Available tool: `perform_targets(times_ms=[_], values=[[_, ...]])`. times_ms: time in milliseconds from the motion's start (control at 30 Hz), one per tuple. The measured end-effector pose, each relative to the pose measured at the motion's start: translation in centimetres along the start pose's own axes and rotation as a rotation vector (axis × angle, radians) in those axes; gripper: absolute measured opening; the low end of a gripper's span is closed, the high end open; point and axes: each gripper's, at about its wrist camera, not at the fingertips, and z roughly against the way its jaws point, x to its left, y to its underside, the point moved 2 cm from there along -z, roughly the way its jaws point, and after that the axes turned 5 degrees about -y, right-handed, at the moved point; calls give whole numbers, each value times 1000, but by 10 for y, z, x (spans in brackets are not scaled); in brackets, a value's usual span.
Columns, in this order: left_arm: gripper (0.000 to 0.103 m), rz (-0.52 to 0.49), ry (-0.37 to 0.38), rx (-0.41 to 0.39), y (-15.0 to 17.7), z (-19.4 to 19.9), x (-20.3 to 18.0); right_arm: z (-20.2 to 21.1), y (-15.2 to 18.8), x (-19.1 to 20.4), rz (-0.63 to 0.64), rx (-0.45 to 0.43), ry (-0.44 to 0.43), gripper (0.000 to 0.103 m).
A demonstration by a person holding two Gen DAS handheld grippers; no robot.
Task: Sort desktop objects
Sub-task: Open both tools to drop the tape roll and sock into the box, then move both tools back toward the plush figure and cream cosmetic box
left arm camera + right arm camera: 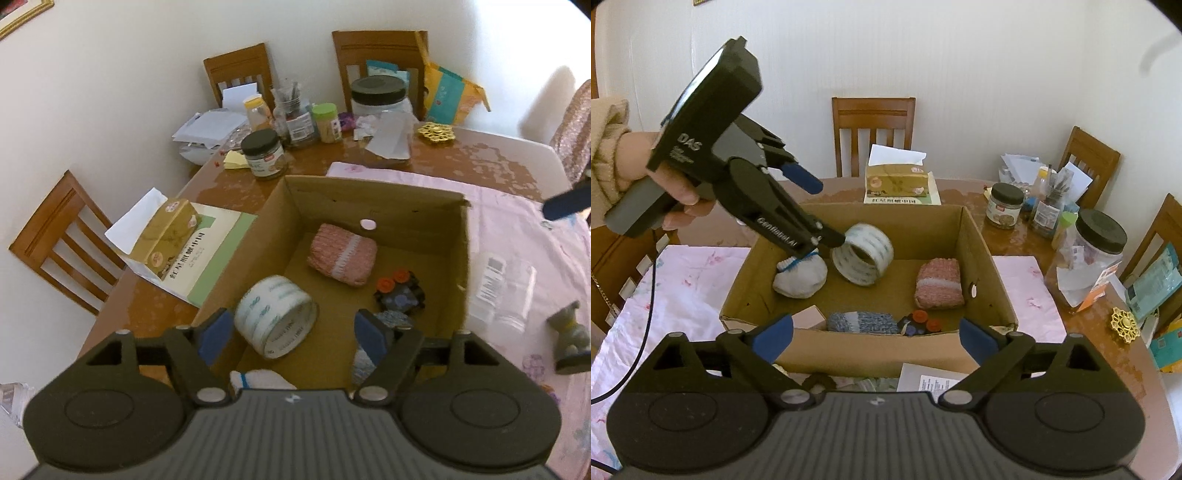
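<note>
An open cardboard box [369, 195] [982, 258] sits on the table. My left gripper [293, 328] [827, 212] hangs open over its near-left part. A clear tape roll [277, 317] [862, 258], slightly blurred, lies on its side between the blue pads with a gap to the right pad. Also in the box are a pink knitted bundle [341, 258] [938, 284], a white sock ball [801, 277], a blue-grey sock [860, 321] and a black toy with orange wheels [399, 291] [919, 323]. My right gripper [877, 334] is open and empty at the box's near wall.
A tissue box [170, 236] [897, 181] lies beyond the cardboard box. Jars [264, 153] and a big black-lidded jar [1086, 254] crowd the far side. A grey figurine [569, 332] stands on the pink cloth [517, 206]. Wooden chairs [873, 122] ring the table.
</note>
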Motion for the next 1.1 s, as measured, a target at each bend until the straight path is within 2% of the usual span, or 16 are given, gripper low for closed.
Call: perform_targets(times_ms=[233, 367, 633, 1100], values=[[80, 19, 21, -3, 10, 19, -7, 4, 2, 6, 3, -12, 13, 103], [86, 61, 34, -18, 17, 32, -6, 8, 5, 9, -1, -12, 12, 103], [86, 95, 36, -33, 31, 54, -14, 15, 18, 19, -15, -10, 0, 103], [86, 94, 36, -48, 59, 85, -38, 28, 42, 34, -48, -3, -3, 103]])
